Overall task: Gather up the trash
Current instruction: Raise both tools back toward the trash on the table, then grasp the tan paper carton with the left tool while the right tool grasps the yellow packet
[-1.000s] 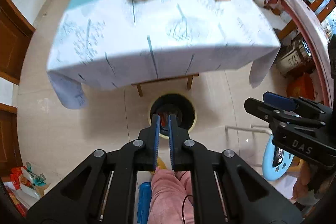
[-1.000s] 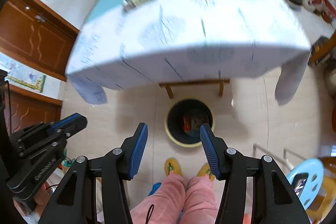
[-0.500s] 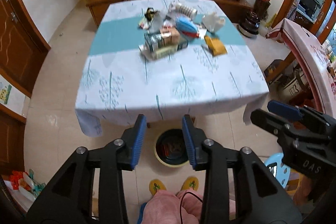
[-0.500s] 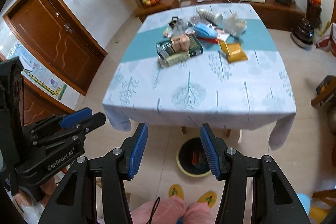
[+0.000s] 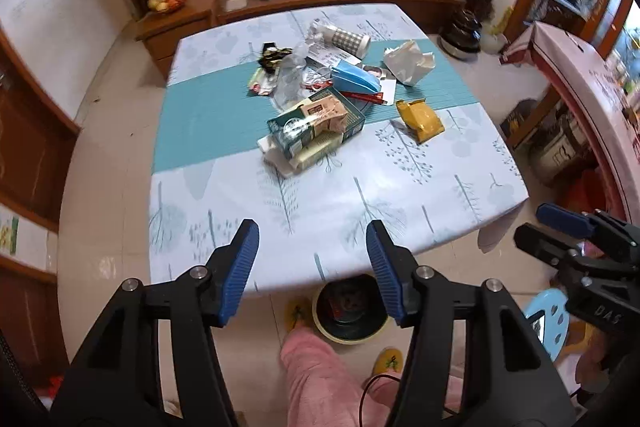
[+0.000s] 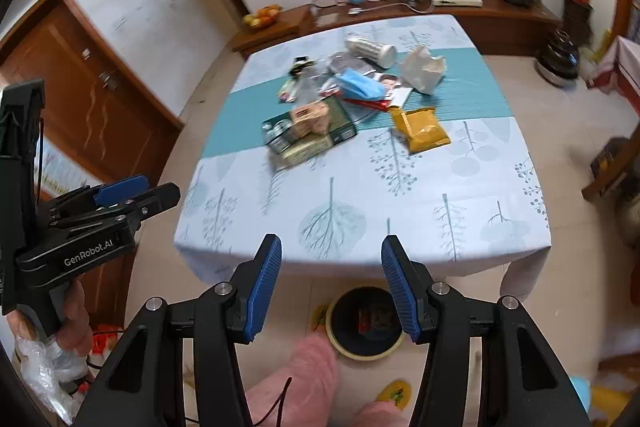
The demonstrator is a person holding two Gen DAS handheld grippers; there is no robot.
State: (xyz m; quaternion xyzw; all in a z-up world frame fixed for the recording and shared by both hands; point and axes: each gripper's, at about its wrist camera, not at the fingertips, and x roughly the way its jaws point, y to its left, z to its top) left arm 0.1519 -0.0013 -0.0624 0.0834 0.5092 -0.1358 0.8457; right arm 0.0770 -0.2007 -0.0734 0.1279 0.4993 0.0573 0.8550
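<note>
Between pickups: left tongs (image 5: 312, 259) opening, empty; right tongs (image 6: 331, 277) parted, empty. Trash pile (image 5: 320, 107) mid-desk (image 5: 320, 211), bin (image 5: 350, 311) on floor below. Next: reach for a piece.

A heap of trash (image 5: 320, 95) lies mid-table (image 5: 360, 195), a snack packet (image 5: 420, 117) to its right and crumpled paper (image 5: 408, 67) behind that. A bin (image 5: 350, 309) stands on the floor before the table's near edge.
</note>
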